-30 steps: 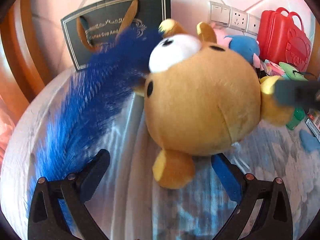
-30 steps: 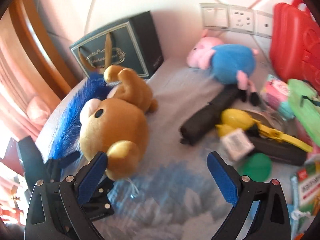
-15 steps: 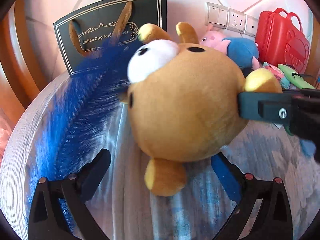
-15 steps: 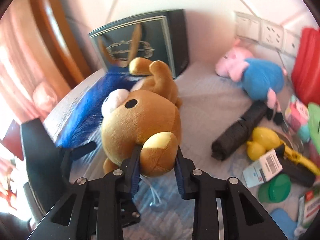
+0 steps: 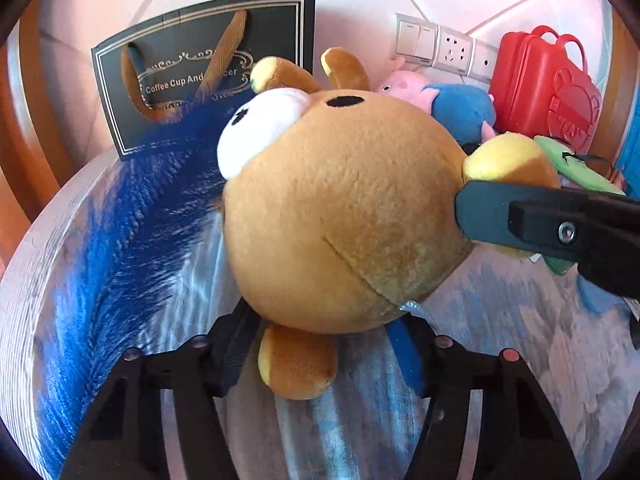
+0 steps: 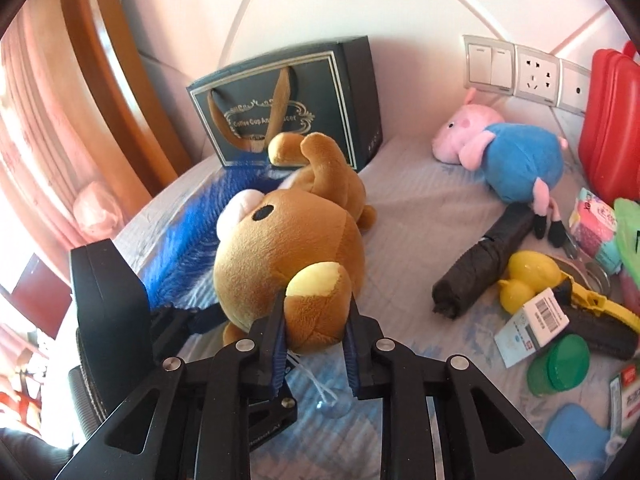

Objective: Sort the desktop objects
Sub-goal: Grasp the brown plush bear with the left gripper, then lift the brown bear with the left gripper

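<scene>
A brown plush bear (image 5: 344, 216) with a white muzzle fills the left wrist view. It lies on a blue feather duster (image 5: 128, 248). My right gripper (image 6: 316, 320) is shut on the bear's (image 6: 292, 248) yellow-tipped ear; it shows from the side in the left wrist view (image 5: 472, 212). My left gripper (image 5: 316, 344) has closed in around the bear's other ear at the bottom, its fingers (image 5: 404, 356) close beside the ear; contact is unclear.
A dark gift bag (image 5: 208, 72) stands at the back wall. A pink and blue pig plush (image 6: 508, 152), a folded black umbrella (image 6: 484, 264), a yellow toy (image 6: 528, 276), a green cup (image 6: 560, 364), a small box (image 6: 532, 324) and a red case (image 5: 544, 84) lie to the right.
My right gripper moved in and shut on the bear's ear. My left gripper's fingers narrowed around the other ear. The bear shifted slightly.
</scene>
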Demonstrator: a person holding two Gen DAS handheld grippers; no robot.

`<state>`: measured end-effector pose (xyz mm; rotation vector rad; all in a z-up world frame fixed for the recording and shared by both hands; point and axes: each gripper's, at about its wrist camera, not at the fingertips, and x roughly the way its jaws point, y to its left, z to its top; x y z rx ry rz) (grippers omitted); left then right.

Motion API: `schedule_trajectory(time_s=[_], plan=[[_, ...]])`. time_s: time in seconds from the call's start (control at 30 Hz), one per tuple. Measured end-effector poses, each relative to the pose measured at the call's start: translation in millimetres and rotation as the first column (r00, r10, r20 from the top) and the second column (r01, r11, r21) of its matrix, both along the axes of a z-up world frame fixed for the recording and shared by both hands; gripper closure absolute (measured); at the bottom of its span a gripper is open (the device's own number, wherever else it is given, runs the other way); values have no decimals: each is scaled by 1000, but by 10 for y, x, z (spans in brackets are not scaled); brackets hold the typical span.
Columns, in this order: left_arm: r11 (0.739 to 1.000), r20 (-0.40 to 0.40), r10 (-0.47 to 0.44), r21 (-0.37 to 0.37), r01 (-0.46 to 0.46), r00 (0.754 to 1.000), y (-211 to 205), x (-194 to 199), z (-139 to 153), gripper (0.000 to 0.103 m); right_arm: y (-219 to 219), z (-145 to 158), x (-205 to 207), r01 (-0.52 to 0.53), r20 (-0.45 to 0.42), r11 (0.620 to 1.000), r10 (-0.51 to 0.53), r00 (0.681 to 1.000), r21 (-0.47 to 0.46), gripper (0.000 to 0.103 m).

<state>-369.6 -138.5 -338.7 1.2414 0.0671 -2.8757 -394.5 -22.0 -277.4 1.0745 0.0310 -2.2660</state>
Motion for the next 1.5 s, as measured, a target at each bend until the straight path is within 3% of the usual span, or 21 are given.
schedule_trajectory(time_s=[0.23,0.53,0.73,1.03,1.13,1.37,1.4,1.5], plan=[[999,-51,-31,-11,31,998,23,163,124,49,57,98,117,22,-17,999,-22,1000,-29,80],[995,-92,-87,29,90,992,41,319,333,51,165,343,246,48,-34,998,-49,998,-47,80],[989,-85,-113,81,120,990,39,376,373,52,216,420,245,75,-13,996,-76,997,-55,80],[988,-60,-129,75,134,990,52,476,293,53,260,356,305,86,12,995,-86,996,-59,80],[991,-31,-121,47,122,992,71,473,267,64,250,357,309,91,19,994,-90,996,-61,81],[985,-6,-148,89,148,989,-24,501,235,68,238,405,342,95,21,993,-94,995,-65,81],[985,12,-138,105,136,990,-60,480,202,65,244,401,329,102,30,992,-100,995,-72,81],[995,52,-68,80,64,996,-142,409,101,32,270,395,328,115,36,989,-112,993,-90,81]])
